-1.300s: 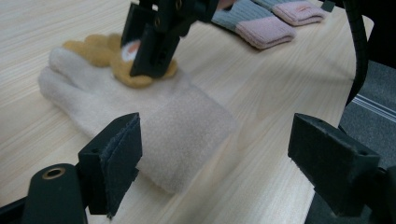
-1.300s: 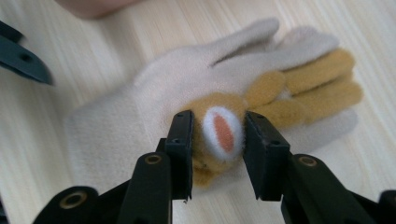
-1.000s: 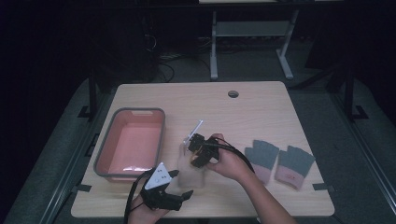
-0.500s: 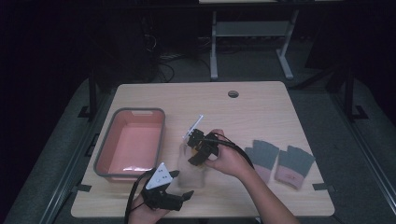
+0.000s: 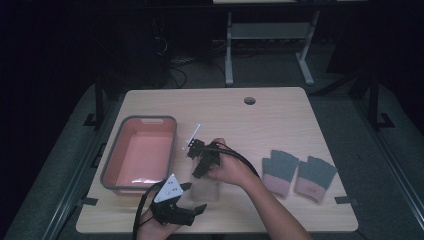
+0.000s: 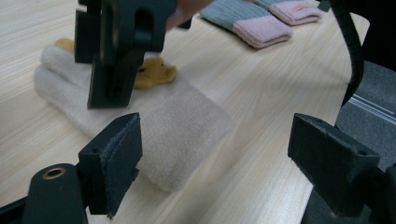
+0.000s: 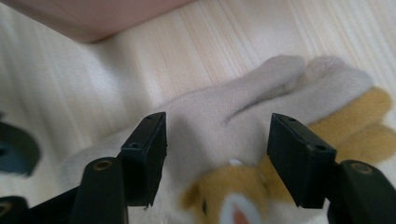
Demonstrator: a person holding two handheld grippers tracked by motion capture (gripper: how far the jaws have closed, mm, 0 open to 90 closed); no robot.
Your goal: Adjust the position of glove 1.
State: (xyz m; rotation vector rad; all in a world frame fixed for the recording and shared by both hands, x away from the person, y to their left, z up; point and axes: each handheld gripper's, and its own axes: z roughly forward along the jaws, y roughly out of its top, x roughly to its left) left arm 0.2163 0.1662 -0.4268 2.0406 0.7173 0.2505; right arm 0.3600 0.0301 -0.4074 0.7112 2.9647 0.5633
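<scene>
Cream glove (image 6: 140, 116): soft, light, limp; best pinched at the cuff. Right hand-held gripper (image 7: 217, 158) just opened, released above it; left hand-held gripper (image 6: 215, 154) open, empty.

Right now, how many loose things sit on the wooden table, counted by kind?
Cream knitted glove with a yellow animal patch: 1
Grey knitted gloves with pink cuffs: 2
Pink plastic tub with a grey rim: 1
Total: 4

The right tongs (image 7: 217, 158) stand wide apart, having just been opening, above a cream glove (image 7: 243, 102) with yellow-orange patches, fingers pointing to two o'clock on the pale tabletop (image 7: 224, 32); pads touch nothing.
</scene>
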